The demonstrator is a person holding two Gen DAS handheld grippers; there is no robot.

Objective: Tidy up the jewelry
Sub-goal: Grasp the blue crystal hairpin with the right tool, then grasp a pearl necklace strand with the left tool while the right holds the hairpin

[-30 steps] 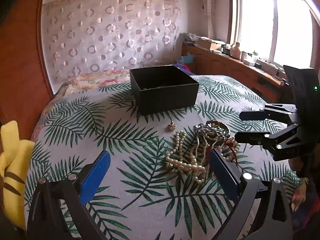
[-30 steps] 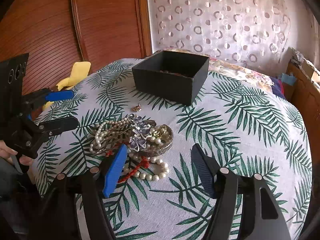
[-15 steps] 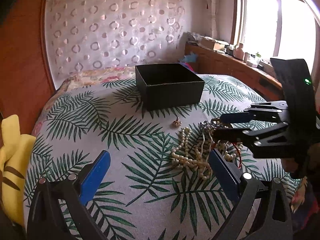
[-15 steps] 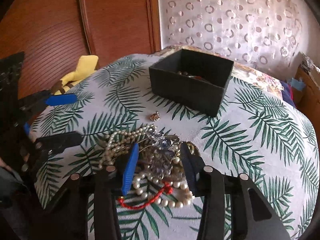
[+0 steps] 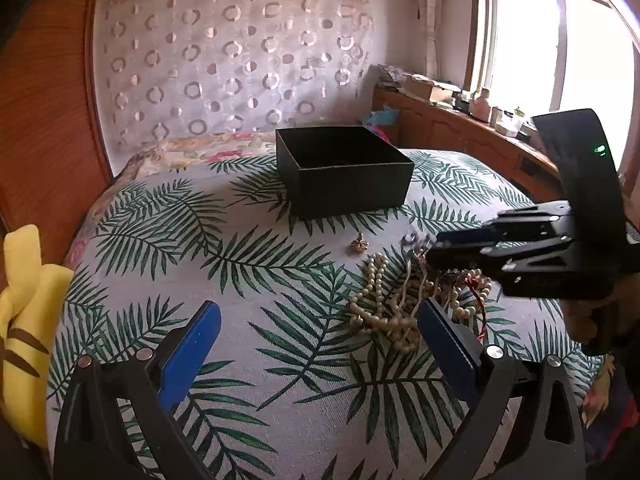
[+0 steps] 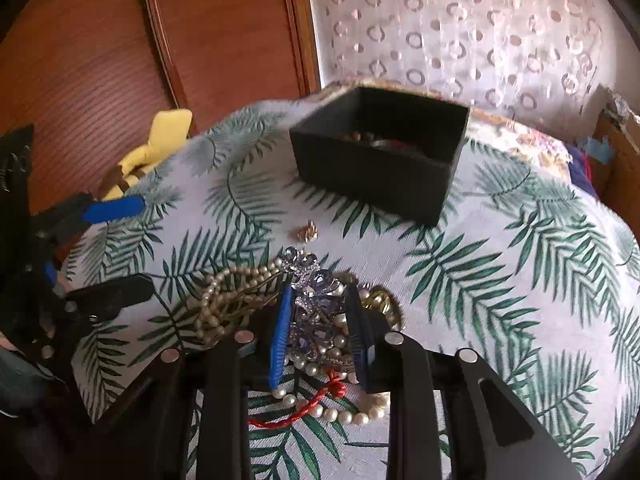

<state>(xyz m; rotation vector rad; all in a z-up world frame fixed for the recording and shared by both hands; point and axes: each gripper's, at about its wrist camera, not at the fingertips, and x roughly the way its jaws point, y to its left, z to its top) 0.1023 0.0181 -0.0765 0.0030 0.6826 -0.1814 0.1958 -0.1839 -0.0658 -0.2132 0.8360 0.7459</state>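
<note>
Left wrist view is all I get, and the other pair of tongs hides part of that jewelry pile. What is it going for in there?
Observer: The right tongs are closing around a purple rhinestone flower ornament. It lies on top of the pearl strands, right between the two pads.
Operator: And the black box? I only see its outside and rim. Is it empty?
Observer: No. The right wrist view looks down into the black box, and a few beads and something red lie at the bottom.
</note>
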